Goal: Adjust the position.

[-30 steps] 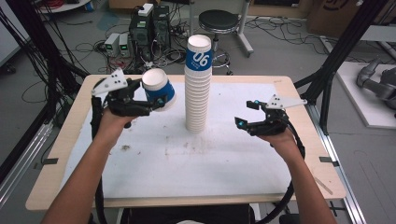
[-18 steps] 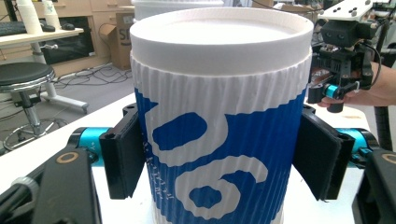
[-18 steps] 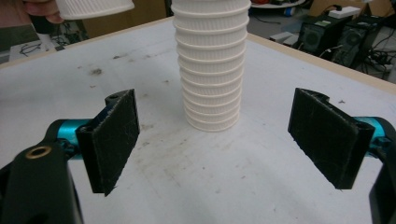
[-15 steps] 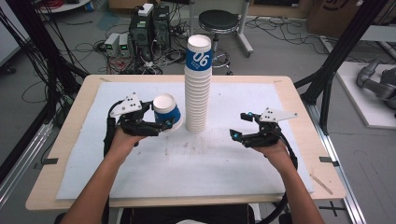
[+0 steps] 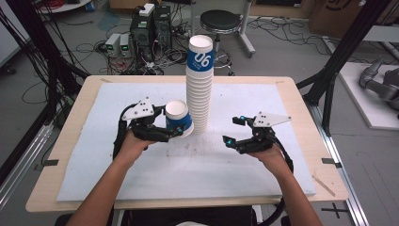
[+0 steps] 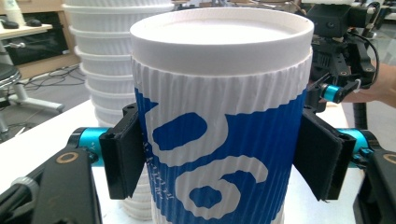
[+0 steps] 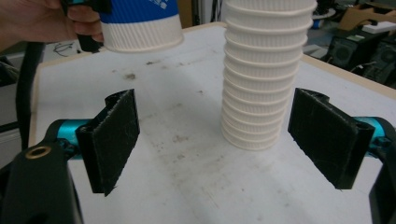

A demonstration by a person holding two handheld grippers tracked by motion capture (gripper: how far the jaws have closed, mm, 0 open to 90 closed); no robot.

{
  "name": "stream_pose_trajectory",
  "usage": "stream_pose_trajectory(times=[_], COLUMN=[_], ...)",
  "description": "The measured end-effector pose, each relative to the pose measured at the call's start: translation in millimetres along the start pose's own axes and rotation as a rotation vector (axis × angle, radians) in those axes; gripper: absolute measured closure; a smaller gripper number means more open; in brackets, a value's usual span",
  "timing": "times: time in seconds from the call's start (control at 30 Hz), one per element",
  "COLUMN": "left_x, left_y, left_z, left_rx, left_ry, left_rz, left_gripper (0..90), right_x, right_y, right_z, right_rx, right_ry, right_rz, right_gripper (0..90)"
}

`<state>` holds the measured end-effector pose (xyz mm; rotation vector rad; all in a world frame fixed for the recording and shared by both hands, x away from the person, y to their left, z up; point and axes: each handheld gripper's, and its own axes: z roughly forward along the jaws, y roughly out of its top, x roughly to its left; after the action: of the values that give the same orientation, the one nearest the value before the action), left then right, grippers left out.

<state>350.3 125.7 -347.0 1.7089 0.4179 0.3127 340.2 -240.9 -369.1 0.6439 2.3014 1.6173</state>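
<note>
gripping a blue-and-white paper cup (image 5: 179,118) by its ribbed sides, the left gripper (image 5: 175,134) holds it upright just left of a tall stack of cups (image 5: 199,89) at the middle of the table. in the left gripper view, both black pads press against the cup (image 6: 219,121), one on each side, with the stack (image 6: 112,70) right behind it. whether the cup's base is on the white mat (image 5: 141,179) or just above it cannot be told from the high view; in the right gripper view, the cup (image 7: 140,25) appears to hang clear of the mat (image 7: 187,177).

the right gripper (image 5: 234,131) sits low over the mat to the right of the stack, well apart from it, its jaws spread wide with nothing between them. in the right gripper view, the stack (image 7: 266,79) stands ahead, closer to the right-hand pad, on a mat marked with small dark smudges.

the mat covers most of a pale wooden table (image 5: 306,108). behind the table are a round stool (image 5: 221,21) and a tangle of cables (image 5: 89,47) on the floor.
</note>
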Motion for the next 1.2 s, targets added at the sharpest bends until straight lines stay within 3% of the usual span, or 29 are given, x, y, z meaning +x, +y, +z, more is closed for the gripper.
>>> stream_pose_trajectory(times=[0.23,0.5,0.6,0.73,0.83,0.97,1.1,1.2], left_x=[-7.8,-23.3,-25.0,-30.2,-31.5,-29.1,-26.3,-27.1], left_y=[0.8,1.8,1.6,2.4,2.9,3.3,2.4,3.1], left_z=[4.5,21.9,25.2,32.4,37.0,37.8,37.5,38.1], left_rx=[0.005,0.012,0.016,0.004,0.007,0.003,0.019,0.034], left_ry=[-0.028,-0.107,-0.119,-0.164,-0.181,-0.189,-0.188,-0.174], left_rz=[0.000,0.022,0.017,0.011,0.012,0.004,-0.005,0.004], left_gripper=[26.1,26.1,26.1,26.1,26.2,26.7,27.2,25.7], right_x=[10.6,22.2,23.2,25.1,27.7,27.1,26.0,25.7], right_y=[4.3,10.5,11.6,11.9,13.3,14.6,15.5,15.4], right_z=[14.7,36.6,40.3,46.1,51.6,52.5,51.5,50.8], right_rx=[-0.004,0.002,0.002,0.001,-0.011,-0.014,-0.002,0.005], right_ry=[0.063,0.160,0.180,0.207,0.253,0.274,0.261,0.255], right_rz=[-0.019,-0.057,-0.052,-0.051,-0.053,-0.059,-0.098,-0.109], right_gripper=[16.8,16.7,16.7,16.8,16.5,23.0,30.2,30.6])
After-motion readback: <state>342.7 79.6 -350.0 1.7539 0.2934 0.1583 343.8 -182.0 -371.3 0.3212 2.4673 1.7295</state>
